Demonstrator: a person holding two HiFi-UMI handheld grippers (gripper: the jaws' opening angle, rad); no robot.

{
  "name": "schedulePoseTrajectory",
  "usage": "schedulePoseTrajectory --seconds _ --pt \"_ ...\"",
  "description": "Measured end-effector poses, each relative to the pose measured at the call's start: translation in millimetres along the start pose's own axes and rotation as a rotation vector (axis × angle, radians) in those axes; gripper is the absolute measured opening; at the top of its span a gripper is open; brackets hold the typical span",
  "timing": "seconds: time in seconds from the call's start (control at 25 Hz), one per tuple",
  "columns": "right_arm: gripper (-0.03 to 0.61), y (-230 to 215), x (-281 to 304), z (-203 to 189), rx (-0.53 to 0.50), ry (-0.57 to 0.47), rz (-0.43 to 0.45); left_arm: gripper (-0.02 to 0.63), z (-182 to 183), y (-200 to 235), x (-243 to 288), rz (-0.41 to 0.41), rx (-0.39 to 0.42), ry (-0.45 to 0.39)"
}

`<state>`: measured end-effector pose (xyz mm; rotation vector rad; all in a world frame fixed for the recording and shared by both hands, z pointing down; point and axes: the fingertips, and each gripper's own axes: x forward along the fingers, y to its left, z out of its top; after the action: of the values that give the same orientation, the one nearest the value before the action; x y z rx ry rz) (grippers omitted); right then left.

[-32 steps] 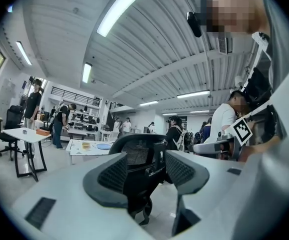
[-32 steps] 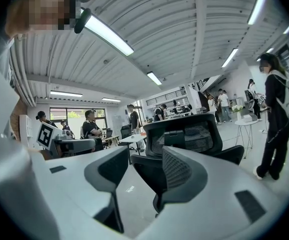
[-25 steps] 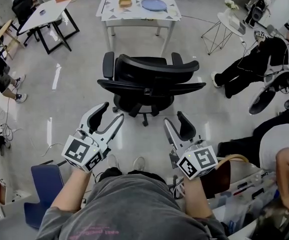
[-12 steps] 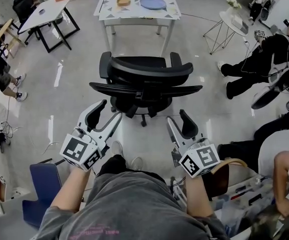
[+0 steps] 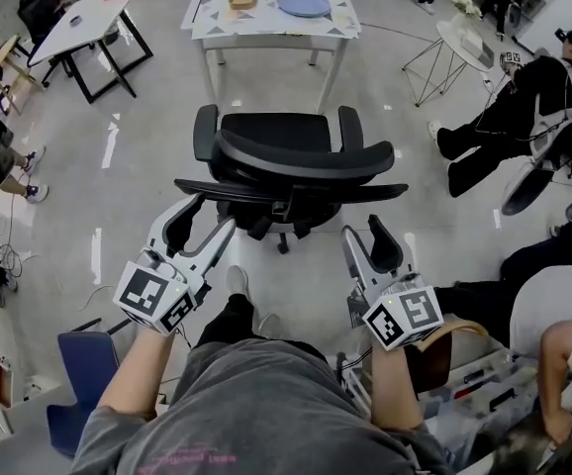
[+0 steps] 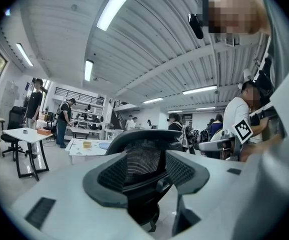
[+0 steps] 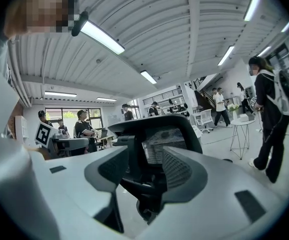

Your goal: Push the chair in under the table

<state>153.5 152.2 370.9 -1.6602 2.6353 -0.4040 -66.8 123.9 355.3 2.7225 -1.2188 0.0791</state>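
**Both claws spread wide just behind the chair's backrest**

The person is standing directly behind the chair (image 5: 286, 156) with both forearms reaching forward, about level and roughly side by side. The left gripper (image 5: 210, 214) is pointing at the left end of the chair's backrest. The right gripper (image 5: 363, 231) is pointing at the backrest's right end. Each hand is wrapping its gripper from behind, with the marker cube on top facing upward.

In the left gripper view the jaws are standing wide apart and the mesh backrest is filling the gap between them, with neither pad pressing on it. The right gripper view is showing the same thing: jaws spread, backrest framed between them, nothing pinched. From the head view the left tips seem to be just short of the backrest's rear edge, though contact is hard to judge there.

The chair is sitting on open floor with its seat facing the table (image 5: 266, 25), which is standing beyond the chair's front. A strip of bare floor is separating the two.

Each cube is carrying a black-and-white square marker. Some pinkish print is showing on the person's grey shirt, too blurred to read.
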Motion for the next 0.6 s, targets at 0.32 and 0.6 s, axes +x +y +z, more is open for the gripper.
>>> schedulePoseTrajectory --seconds 0.32,0.6 --pt "0.196 -38 36 -7 -0.008 0.03 -0.123 0.245 -7 54 33 -0.046 0.0 0.037" --pt "0.196 -69 61 -16 -0.023 0.077 -0.248 0.25 -19 100 62 -0.106 -0.022 0.072"
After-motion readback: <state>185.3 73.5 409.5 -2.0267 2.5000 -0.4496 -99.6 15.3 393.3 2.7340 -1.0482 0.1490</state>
